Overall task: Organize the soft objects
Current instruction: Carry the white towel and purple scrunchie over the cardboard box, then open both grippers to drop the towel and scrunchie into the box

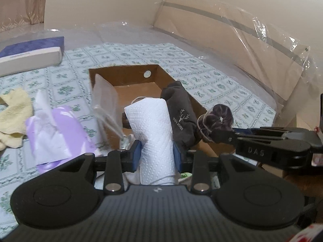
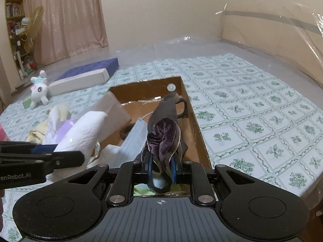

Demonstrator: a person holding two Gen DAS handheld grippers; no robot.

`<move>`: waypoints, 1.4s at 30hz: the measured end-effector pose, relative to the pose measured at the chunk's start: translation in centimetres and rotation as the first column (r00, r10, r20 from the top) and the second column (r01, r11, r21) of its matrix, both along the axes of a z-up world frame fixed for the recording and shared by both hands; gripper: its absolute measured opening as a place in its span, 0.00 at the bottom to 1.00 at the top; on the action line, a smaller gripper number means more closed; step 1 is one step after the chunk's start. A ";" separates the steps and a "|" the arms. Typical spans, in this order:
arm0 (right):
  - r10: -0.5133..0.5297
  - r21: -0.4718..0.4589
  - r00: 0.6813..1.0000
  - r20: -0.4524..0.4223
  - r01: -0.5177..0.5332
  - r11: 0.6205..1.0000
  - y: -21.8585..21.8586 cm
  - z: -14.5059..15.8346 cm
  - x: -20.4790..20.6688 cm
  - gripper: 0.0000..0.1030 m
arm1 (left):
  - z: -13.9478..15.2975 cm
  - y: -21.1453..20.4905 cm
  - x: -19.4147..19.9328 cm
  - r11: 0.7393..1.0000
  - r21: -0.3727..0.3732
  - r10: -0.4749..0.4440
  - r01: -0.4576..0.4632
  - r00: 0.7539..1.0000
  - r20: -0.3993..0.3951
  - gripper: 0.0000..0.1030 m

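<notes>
Two grippers, both loaded, both hanging over the near end of the cardboard box (image 1: 141, 80) on the flowered cloth (image 1: 201, 68).

Left wrist view first: the left gripper (image 1: 156, 154) has its blue pads squeezed in against a rolled white paper towel (image 1: 153, 125), so the jaws are only partly apart and clearly gripping it. The roll sticks up and forward over the box's near edge. Just right of it a dark grey pouch (image 1: 179, 117) leans on the box wall. Off to the left on the cloth sit a purple tissue pack (image 1: 60, 133) and a yellow cloth (image 1: 14, 111), not boxed yet. The right gripper pokes in from the right side with a dark purple scrunchie (image 1: 217, 117).

Right wrist view: the right gripper (image 2: 162, 166) is nearly closed, pads pinching the velvet scrunchie (image 2: 164, 137), which bunches up above the fingertips. Below it the box (image 2: 199, 133) already holds the grey pouch (image 2: 165, 109) and a blue face mask (image 2: 133, 139). A plush bunny (image 2: 39, 89) lies well apart on the far left, near a white-and-blue flat box (image 2: 80, 78).

Looks to me like the drop-off step: both soft things are carried, neither released. The next move probably needs each gripper to get properly past the box wall, dip lower, then let go where there's free floor toward the back, without knocking the mask or pouch.
</notes>
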State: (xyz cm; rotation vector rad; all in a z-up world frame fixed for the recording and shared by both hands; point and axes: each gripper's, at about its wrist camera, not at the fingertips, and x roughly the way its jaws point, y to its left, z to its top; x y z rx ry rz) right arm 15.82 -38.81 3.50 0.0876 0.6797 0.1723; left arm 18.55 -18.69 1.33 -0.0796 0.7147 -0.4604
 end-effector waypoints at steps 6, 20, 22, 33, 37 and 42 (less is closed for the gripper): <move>-0.002 -0.023 0.999 -0.032 0.001 1.000 -0.4 -1.2 1.6 0.18 | -1.1 -1.2 2.0 1.000 0.018 -0.004 0.004 1.000 -0.009 0.30; -0.020 -0.032 0.996 -0.085 0.017 0.999 -1.1 -3.0 4.3 0.26 | -2.2 -0.9 3.7 0.999 0.045 0.009 -0.008 1.000 -0.016 0.43; -0.025 -0.034 0.997 -0.079 0.023 0.999 -1.1 -2.9 4.1 0.50 | -2.0 -0.7 3.5 0.999 0.044 0.006 -0.006 1.000 -0.015 0.44; -0.093 0.000 0.996 0.013 0.093 0.996 -2.1 0.4 1.0 0.58 | 0.2 1.5 0.4 1.000 0.014 0.022 -0.022 0.999 0.031 0.44; -0.124 0.044 0.992 0.018 0.123 0.991 -2.0 1.2 -0.7 0.58 | 0.9 2.6 -1.4 0.999 0.020 0.029 -0.030 0.999 0.044 0.44; -0.108 0.075 0.994 0.013 0.107 0.991 -0.4 1.6 -3.1 0.59 | 1.2 4.1 -4.0 0.999 0.032 0.039 -0.040 0.998 0.043 0.44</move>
